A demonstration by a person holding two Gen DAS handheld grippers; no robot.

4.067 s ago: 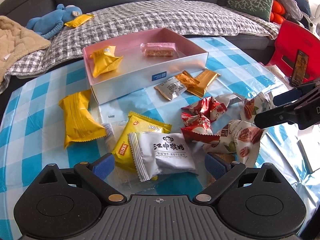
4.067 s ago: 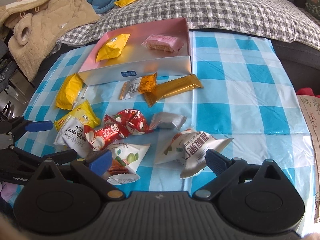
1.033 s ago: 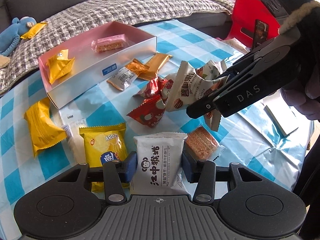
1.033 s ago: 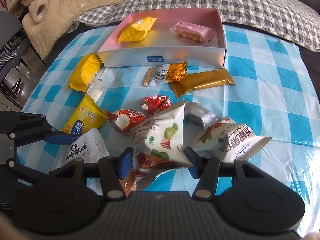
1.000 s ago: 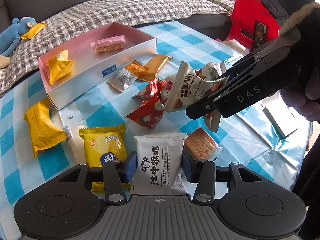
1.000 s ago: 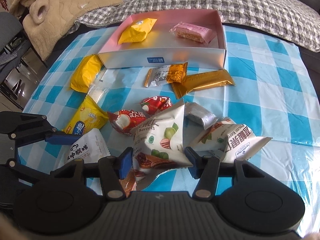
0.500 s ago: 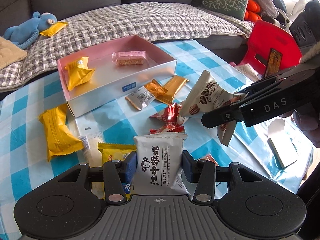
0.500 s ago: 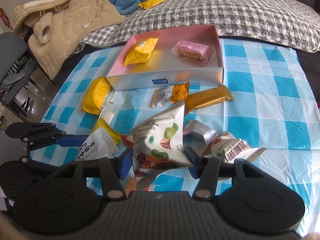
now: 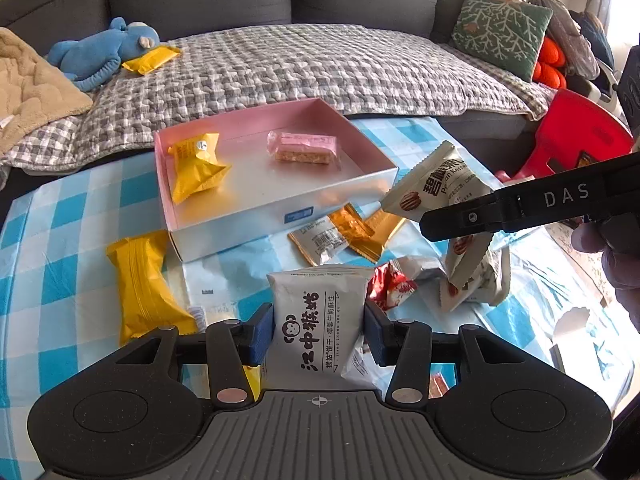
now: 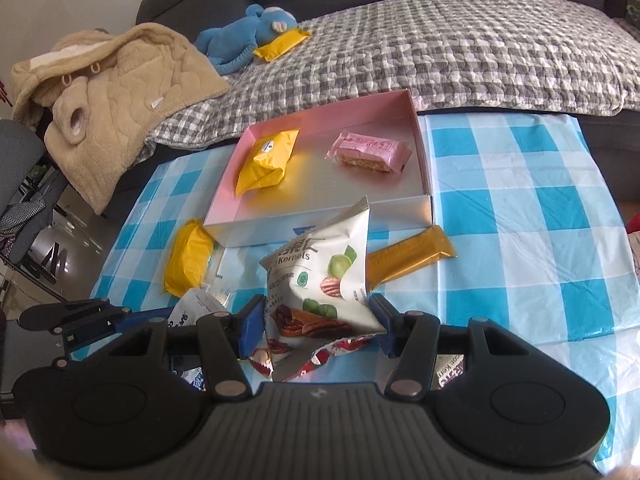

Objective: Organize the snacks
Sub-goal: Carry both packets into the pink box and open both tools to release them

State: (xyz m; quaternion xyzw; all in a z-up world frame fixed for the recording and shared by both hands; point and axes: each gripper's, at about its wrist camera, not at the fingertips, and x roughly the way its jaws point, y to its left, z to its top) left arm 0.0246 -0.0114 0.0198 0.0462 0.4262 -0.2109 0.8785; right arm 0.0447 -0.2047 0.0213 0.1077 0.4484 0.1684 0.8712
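Your left gripper (image 9: 319,330), at the bottom centre of its own view, is clamped on the white biscuit packet (image 9: 318,320), both blue pads pressed against its sides. Your right gripper (image 10: 316,326), bottom centre of its view, is likewise closed on the nut kernel pouch (image 10: 324,280), which stands up between the pads and looks clear of the checked tablecloth (image 10: 520,208).

Just beyond both packets, in the middle of each frame, sits the pink box (image 9: 276,208). It already holds a yellow packet (image 9: 196,166) on its left and a pink wafer bar (image 9: 304,150) toward its right. More snacks lie loose in front of it: a long yellow packet (image 9: 140,284) at the left, a gold bar (image 10: 408,258) and red wrappers (image 9: 390,286) nearer the centre.

You seem to be in the carry step, both hands loaded. Next, bring each packet over the box's near wall to the bare floor between the two items, then release; stagger the hands so they do not crowd each other.
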